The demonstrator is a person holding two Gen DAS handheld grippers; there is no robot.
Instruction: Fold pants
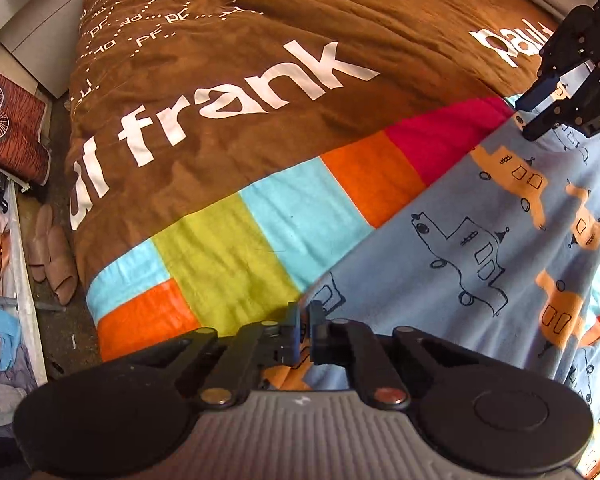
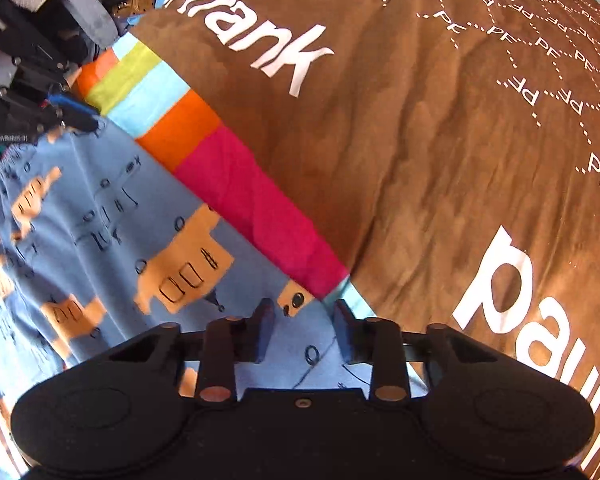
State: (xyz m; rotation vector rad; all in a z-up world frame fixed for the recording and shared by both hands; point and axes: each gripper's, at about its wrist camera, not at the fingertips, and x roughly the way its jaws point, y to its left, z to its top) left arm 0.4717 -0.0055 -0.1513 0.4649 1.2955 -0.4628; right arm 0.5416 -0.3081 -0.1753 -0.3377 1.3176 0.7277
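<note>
One brown duvet [image 1: 260, 92] spreads wide toward twelve o'clock, free of clutter. One pair of blue truck-print pants [image 1: 500, 240] overlaps its striped edge. Left gripper [image 1: 304, 320] pinches the pants' edge at six o'clock; right gripper [image 2: 304, 320] stands parted over the fabric.

Brown duvet [image 1: 260, 128] ahead open, unobstructed; slippers [image 1: 52, 256], clutter (clothes, seemingly) [image 1: 0, 344] crowd floor left of bed.
</note>
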